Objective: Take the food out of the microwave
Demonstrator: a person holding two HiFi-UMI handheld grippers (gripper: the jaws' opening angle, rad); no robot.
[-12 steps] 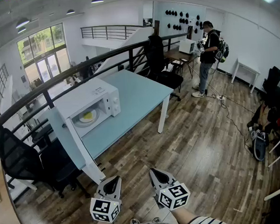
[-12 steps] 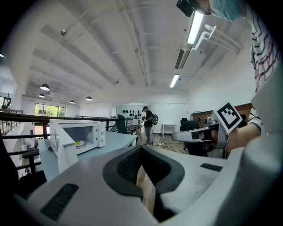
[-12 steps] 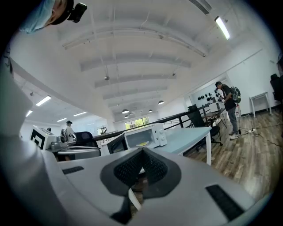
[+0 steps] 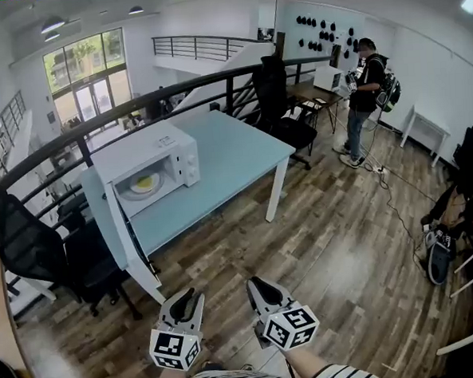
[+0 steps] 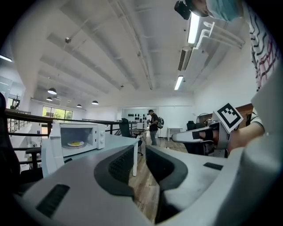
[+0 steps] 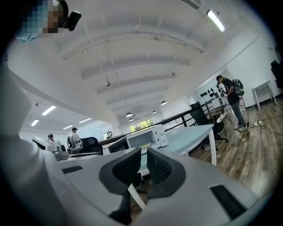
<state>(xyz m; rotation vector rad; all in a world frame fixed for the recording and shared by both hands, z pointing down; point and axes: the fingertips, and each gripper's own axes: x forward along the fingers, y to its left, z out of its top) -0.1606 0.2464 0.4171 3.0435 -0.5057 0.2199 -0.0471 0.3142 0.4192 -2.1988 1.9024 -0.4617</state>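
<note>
A white microwave (image 4: 149, 167) stands on the light-blue table (image 4: 234, 156), its door (image 4: 115, 223) swung wide open toward me. Inside lies yellow food on a plate (image 4: 144, 183), which the left gripper view also shows as the food (image 5: 76, 143) in the microwave (image 5: 79, 136). My left gripper (image 4: 187, 301) and right gripper (image 4: 254, 287) hang side by side over the wooden floor, well short of the table. Both are shut with nothing between the jaws. In the right gripper view the microwave (image 6: 145, 137) sits straight ahead, beyond the right gripper (image 6: 143, 164).
Black office chairs stand left of the table (image 4: 28, 241) and behind it (image 4: 277, 94). A dark railing (image 4: 97, 125) runs behind the table. A person (image 4: 365, 96) stands at a far desk on the right. Cables and bags (image 4: 438, 252) lie on the floor at right.
The head view has shifted slightly, and the microwave sits a little higher in frame. Both grippers stay shut and side by side, slightly higher in frame.
</note>
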